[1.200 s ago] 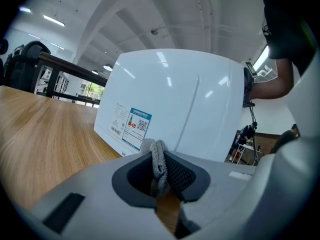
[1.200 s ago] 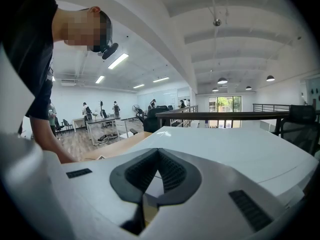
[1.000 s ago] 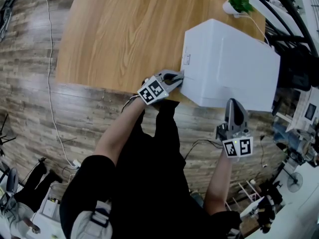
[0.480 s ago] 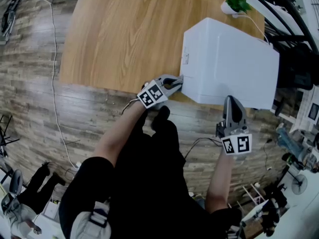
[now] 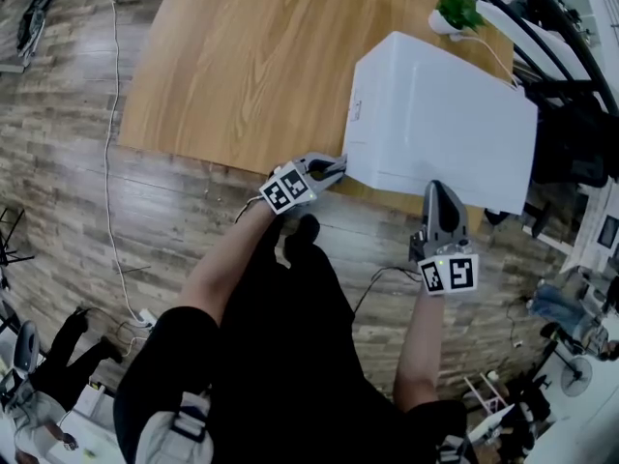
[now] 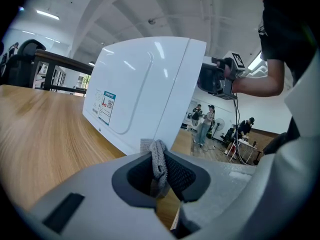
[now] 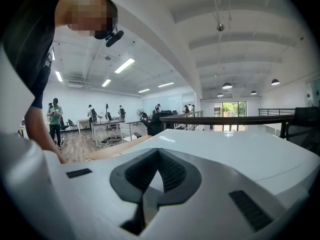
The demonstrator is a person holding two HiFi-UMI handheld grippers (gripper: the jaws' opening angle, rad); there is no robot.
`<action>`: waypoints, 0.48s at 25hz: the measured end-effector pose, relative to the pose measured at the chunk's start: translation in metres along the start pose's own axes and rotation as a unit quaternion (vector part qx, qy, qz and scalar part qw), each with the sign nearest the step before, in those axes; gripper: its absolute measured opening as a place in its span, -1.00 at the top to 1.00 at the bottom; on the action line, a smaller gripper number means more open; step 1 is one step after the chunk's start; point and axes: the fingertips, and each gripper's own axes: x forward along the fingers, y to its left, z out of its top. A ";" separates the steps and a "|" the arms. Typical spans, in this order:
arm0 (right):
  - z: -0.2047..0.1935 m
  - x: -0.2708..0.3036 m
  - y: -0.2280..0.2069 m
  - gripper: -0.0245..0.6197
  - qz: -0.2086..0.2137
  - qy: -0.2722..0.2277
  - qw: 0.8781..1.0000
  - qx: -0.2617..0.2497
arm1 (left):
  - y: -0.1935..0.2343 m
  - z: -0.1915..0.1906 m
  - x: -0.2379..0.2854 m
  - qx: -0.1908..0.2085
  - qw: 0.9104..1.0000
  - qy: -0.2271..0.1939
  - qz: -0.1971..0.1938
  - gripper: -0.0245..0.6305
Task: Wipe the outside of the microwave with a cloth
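The white microwave [image 5: 435,114] stands on the right part of the wooden table [image 5: 242,66]. My left gripper [image 5: 331,167] is shut on a grey cloth [image 6: 159,159] and sits at the microwave's near left corner. In the left gripper view the cloth sticks up between the jaws, just below the microwave's [image 6: 145,89] side panel with its label. My right gripper [image 5: 438,193] points at the microwave's near face, jaws together with nothing between them. In the right gripper view its tips [image 7: 159,156] hover just over the white top [image 7: 235,154].
A small potted plant [image 5: 459,8] stands behind the microwave at the table's far edge. A white cable [image 5: 111,211] runs over the wooden floor at left. Dark furniture and rails crowd the right side [image 5: 571,133]. People stand far off in the room [image 6: 205,124].
The head camera has shifted a little. The left gripper with the cloth stays at the microwave's near left corner. The right gripper has edged slightly closer to the microwave.
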 end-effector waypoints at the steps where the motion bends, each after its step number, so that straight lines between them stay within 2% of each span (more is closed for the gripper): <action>1: 0.000 -0.001 -0.001 0.93 0.003 -0.007 1.000 0.006 | 0.000 -0.001 -0.001 -0.001 1.000 0.000 0.003 0.79; 4: 0.000 -0.003 -0.003 0.93 0.011 -0.022 0.999 0.028 | -0.006 -0.002 -0.002 -0.001 1.000 0.004 0.010 0.79; 7: -0.004 -0.006 0.001 0.92 0.029 -0.015 0.999 0.039 | -0.017 -0.002 -0.009 -0.002 1.000 0.007 0.018 0.79; 12: -0.004 -0.013 0.013 0.92 0.047 -0.005 0.999 -0.009 | -0.039 0.002 -0.033 0.000 0.998 0.010 0.055 0.79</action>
